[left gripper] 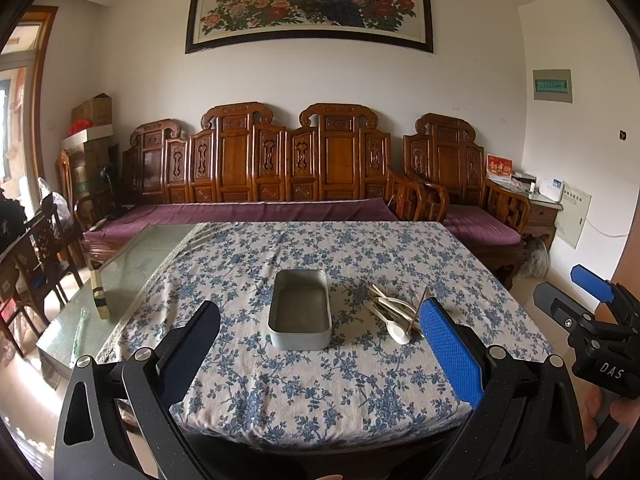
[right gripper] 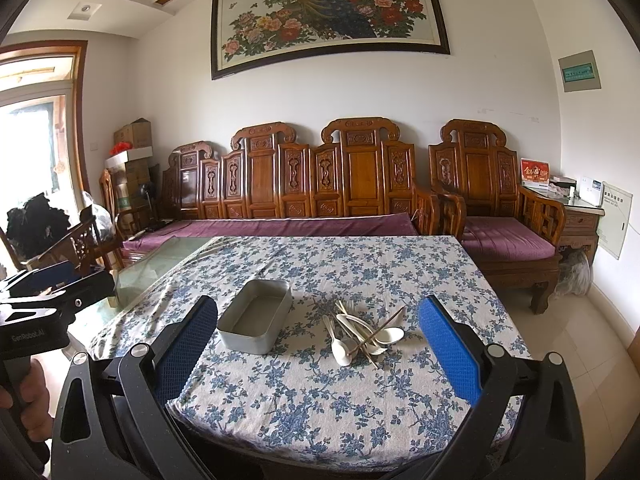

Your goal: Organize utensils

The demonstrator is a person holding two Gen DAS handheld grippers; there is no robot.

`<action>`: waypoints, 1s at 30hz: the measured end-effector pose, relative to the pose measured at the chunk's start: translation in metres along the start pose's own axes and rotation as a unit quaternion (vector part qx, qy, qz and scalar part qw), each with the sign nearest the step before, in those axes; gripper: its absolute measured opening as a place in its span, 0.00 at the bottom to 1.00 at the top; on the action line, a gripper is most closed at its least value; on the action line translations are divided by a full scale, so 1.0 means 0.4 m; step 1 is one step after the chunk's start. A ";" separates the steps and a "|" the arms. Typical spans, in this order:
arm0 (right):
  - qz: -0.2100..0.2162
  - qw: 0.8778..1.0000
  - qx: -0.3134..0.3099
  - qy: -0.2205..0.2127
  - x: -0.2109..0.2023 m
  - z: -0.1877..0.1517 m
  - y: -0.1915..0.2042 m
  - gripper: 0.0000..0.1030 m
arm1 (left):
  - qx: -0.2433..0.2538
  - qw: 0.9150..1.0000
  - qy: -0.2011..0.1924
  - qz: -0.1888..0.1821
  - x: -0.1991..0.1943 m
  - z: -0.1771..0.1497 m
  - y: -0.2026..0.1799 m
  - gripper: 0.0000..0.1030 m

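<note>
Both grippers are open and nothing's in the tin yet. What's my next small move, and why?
Probably bring the right gripper forward and down onto the utensil pile, aiming for one white spoon at the near edge. The pile lies right of the empty metal tin on the floral cloth, directly ahead of the right jaws, and the crossed chopsticks make the middle harder to grip.

You had one metal tin (right gripper: 256, 318) on the flowered tablecloth (right gripper: 320, 408), and one heap of utensils (right gripper: 366, 334) just beside it. In that heap you could count two white spoons lying bowl-up, at least one metal fork and several thin chopsticks crossing over them; the exact number of chopsticks could not be told. You held two grippers, the left gripper (left gripper: 320, 350) and the right gripper (right gripper: 320, 348), each with two fingers spread wide.
</note>
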State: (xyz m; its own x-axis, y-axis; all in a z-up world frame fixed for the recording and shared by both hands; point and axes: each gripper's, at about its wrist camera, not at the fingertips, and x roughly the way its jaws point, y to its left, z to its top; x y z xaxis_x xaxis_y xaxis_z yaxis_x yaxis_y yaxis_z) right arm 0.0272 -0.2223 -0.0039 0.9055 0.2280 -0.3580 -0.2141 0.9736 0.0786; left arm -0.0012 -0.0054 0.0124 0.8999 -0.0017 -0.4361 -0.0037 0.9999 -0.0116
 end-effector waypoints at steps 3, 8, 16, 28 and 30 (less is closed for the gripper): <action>0.000 1.000 0.000 0.000 -0.003 0.004 0.001 0.98 | 0.000 1.000 0.000 0.000 0.000 0.000 0.000 0.94; 0.000 1.000 0.000 0.000 -0.005 0.005 0.002 0.98 | 0.002 1.000 0.000 0.001 0.000 0.001 -0.005 0.94; 0.000 1.000 0.000 0.000 -0.006 0.006 0.002 0.98 | 0.003 1.000 0.000 0.001 0.002 -0.002 -0.003 0.94; 0.006 1.000 0.000 0.009 0.002 0.010 0.000 0.98 | 0.001 1.000 0.014 -0.004 0.025 -0.011 0.009 0.94; 0.006 1.000 0.002 0.016 0.016 0.006 -0.005 0.98 | 0.001 1.000 0.027 -0.004 0.049 -0.018 0.015 0.94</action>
State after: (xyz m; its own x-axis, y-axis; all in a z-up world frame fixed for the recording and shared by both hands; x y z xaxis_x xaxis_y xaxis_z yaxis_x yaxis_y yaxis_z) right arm 0.0342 -0.2227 -0.0041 0.8906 0.2385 -0.3871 -0.2224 0.9711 0.0867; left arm 0.0135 0.0003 -0.0027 0.8751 -0.0111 -0.4838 0.0054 0.9999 -0.0131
